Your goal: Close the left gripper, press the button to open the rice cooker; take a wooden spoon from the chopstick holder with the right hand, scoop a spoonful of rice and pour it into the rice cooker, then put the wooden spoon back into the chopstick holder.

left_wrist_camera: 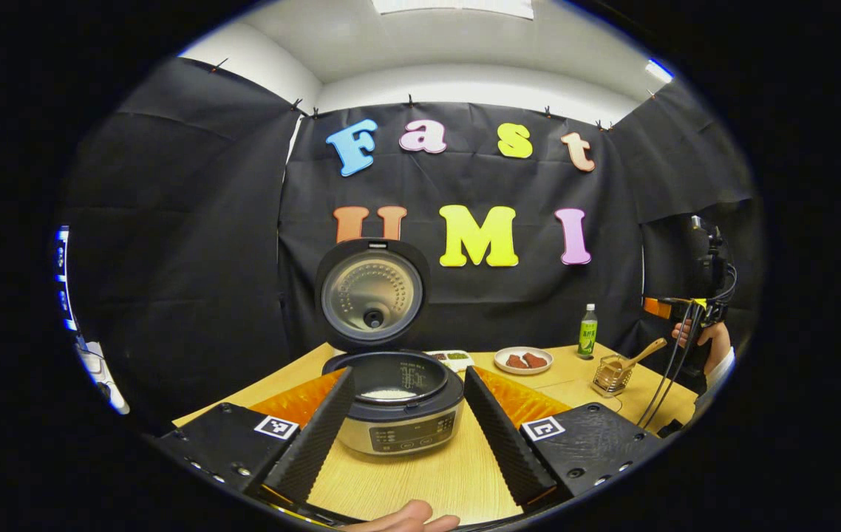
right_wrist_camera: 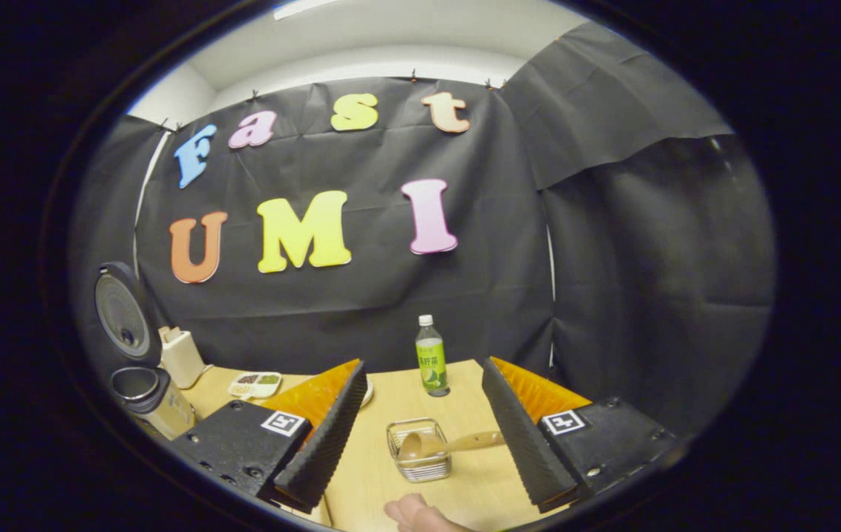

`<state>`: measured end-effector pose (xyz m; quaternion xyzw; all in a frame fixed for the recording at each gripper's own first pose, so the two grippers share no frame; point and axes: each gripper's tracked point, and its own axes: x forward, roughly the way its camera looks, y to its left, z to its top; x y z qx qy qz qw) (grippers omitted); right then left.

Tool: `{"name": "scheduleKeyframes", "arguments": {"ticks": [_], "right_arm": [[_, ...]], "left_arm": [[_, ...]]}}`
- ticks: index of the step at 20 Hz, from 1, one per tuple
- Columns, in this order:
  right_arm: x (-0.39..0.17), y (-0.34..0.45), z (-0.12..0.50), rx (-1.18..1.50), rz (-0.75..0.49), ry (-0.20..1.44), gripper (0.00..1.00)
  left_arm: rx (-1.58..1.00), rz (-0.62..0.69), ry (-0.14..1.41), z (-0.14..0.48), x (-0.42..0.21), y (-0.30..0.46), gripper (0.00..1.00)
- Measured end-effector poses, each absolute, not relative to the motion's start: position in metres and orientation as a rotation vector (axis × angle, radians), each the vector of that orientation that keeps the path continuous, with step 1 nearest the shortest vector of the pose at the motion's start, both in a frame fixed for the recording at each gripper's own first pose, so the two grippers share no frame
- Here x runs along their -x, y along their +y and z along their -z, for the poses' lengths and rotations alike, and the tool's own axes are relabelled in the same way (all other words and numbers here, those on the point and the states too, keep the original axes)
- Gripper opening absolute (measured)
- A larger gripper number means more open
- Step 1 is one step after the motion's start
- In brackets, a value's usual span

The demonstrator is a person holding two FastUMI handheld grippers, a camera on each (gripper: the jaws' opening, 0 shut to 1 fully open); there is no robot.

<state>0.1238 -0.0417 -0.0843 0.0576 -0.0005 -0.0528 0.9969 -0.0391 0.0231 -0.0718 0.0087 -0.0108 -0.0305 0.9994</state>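
Starting nearest the lens in the left gripper view, we see the left gripper (left_wrist_camera: 407, 428) with its 2 fingers spread wide and holding nothing. A fingertip of the person's hand (left_wrist_camera: 402, 519) shows at the bottom edge. Between the fingers, on the wooden table (left_wrist_camera: 420, 480), stands the rice cooker (left_wrist_camera: 398, 406). Its lid (left_wrist_camera: 372, 294) is raised upright and its inner pot holds a layer of rice (left_wrist_camera: 389, 394). Behind the cooker lie a small divided tray (left_wrist_camera: 451, 359) and a plate (left_wrist_camera: 523, 360) carrying 2 reddish pieces. A green bottle (left_wrist_camera: 587, 332) stands farther back near the wall. To the right, the wire chopstick holder (left_wrist_camera: 610, 375) carries the wooden spoon (left_wrist_camera: 635, 358), whose handle leans up and to the right. Beyond it, a hand (left_wrist_camera: 709, 341) grips the other device.

In the right gripper view, we see the right gripper (right_wrist_camera: 420, 443) with its 2 fingers also spread apart and empty. Between them sits the chopstick holder (right_wrist_camera: 419, 449), with the wooden spoon (right_wrist_camera: 444, 443) lying across its rim, bowl to the left. The bottle (right_wrist_camera: 431, 357) stands upright behind the holder. At far left we see the rice cooker (right_wrist_camera: 147, 403) with its lid open, and a pale container (right_wrist_camera: 181, 356) just beside it.
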Motion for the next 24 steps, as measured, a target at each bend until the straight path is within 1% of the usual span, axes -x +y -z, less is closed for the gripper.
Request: {"name": "scheduleKeyframes", "arguments": {"ticks": [3,6,7,9,10,13,15,16,17,20,22,24], "right_arm": [[-0.087,-0.03,0.081,-0.132,0.117,-0.019,1.0],[-0.042,-0.014,0.065,-0.077,0.105,-0.058,1.0],[-0.028,-0.007,0.06,-0.05,0.089,-0.068,0.98],[0.001,0.004,0.048,0.014,0.075,-0.091,0.98],[0.014,0.007,0.04,0.036,0.074,-0.108,1.0],[0.044,0.025,0.033,0.071,0.054,-0.117,1.0],[0.056,0.04,0.034,0.078,0.025,-0.108,1.0],[0.061,0.045,0.035,0.081,0.013,-0.106,0.98],[0.067,0.05,0.037,0.086,0.004,-0.109,1.0],[0.076,0.063,0.042,0.132,-0.027,-0.124,0.99],[0.079,0.076,0.041,0.134,-0.078,-0.14,1.0],[0.079,0.086,0.051,0.107,-0.139,-0.122,1.0]], "left_arm": [[-0.01,0.037,-0.023,0.064,0.022,0.033,0.95],[0.021,0.062,-0.027,0.058,0.0,0.035,0.95],[0.035,0.058,-0.017,0.059,-0.008,0.039,0.94],[0.042,0.027,-0.011,0.055,-0.02,0.053,0.95],[0.035,0.005,-0.02,0.048,-0.023,0.059,0.95],[0.029,-0.018,-0.051,0.017,-0.038,0.072,0.95],[0.024,-0.023,-0.082,-0.009,-0.049,0.083,0.94],[0.028,-0.026,-0.097,-0.023,-0.055,0.087,0.94],[0.028,-0.041,-0.116,-0.036,-0.061,0.096,0.94],[-0.015,-0.062,-0.155,-0.074,-0.079,0.109,0.94],[-0.05,-0.082,-0.158,-0.091,-0.095,0.117,0.94],[-0.049,-0.092,-0.141,-0.1,-0.109,0.12,0.94]]}}
